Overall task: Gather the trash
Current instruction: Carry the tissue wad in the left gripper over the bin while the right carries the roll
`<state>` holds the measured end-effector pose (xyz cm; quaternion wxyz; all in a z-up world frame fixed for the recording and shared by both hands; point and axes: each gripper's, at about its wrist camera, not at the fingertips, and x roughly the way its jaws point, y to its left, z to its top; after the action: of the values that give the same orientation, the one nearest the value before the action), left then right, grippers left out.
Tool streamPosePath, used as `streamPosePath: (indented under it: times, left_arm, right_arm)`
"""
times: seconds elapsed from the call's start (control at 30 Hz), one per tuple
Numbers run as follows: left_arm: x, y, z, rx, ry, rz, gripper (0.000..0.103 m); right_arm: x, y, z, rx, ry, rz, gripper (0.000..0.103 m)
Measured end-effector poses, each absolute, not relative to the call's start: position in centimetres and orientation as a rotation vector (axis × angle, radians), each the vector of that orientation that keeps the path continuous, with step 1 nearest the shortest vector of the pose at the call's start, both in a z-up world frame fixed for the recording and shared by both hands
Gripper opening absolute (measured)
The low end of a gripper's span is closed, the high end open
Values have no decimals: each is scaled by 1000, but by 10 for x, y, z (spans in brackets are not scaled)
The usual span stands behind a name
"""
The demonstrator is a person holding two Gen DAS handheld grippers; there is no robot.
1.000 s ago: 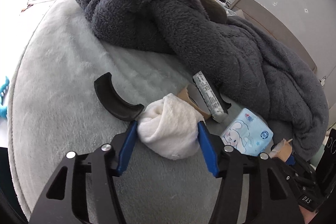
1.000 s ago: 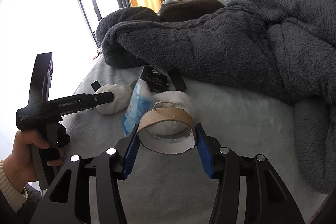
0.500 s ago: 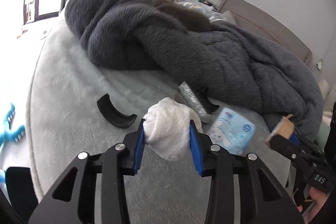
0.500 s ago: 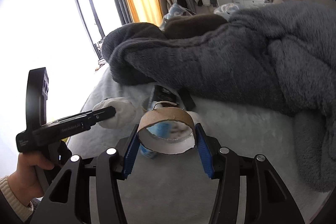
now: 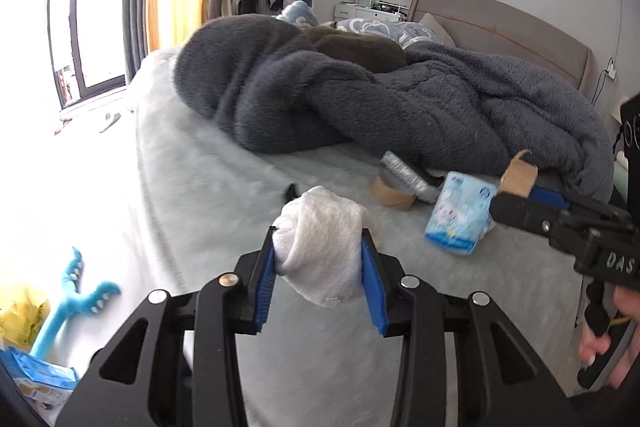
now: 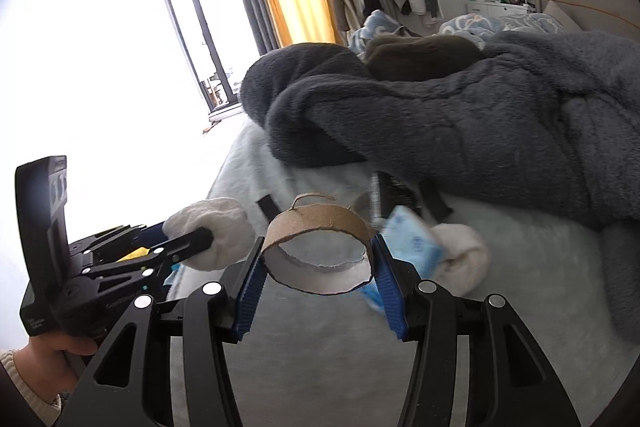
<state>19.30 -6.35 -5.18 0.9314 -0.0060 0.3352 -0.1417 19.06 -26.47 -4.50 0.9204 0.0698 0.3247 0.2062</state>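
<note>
So both tongs have something pinched right now. The left gripper [image 5: 318, 263] has its blue pads [image 5: 266, 269] squeezed onto a white balled-up cloth wad [image 5: 320, 247], looks like a rolled sock or rag, and it's lifted clear of the pale fuzzy bedcover [image 5: 208, 195]. Its jaws were closing down on the wad within the last second, and the bundle bulges out above and below the pads.

The right gripper [image 6: 318, 275] is pinching a short cardboard tape-roll core [image 6: 318, 251] across its width, open ring facing the camera, torn edge along the bottom. That one is off the bed too.

Left behind on the cover, just ahead of the right tongs: a blue-and-white tissue pack [image 6: 412, 247] and another white fluffy bundle [image 6: 460, 259] touching it on the right. From the left tongs' side the tissue pack [image 5: 460, 215] sits ahead and to the right, with a second brown cardboard ring [image 5: 392, 193] and a silvery wrapper thing [image 5: 404, 175] just past it, tucked against the edge of the big dark grey fleece blanket [image 5: 360, 107].

Down to the left of the left tongs, off the bed, there's a blue toy thing [image 5: 76, 291] on the floor.
</note>
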Motion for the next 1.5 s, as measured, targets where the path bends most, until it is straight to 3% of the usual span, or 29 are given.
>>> streamPosePath:
  times: [0.63,1.5]
  left_arm:
    - [170,46,-78,-18,826,-139,42]
    - [142,154,-188,-77,1290,-79,46]
  right_arm:
    - [188,-139,-44,112,733,596,52]
    - [190,-1,-95,-35,923,757,52]
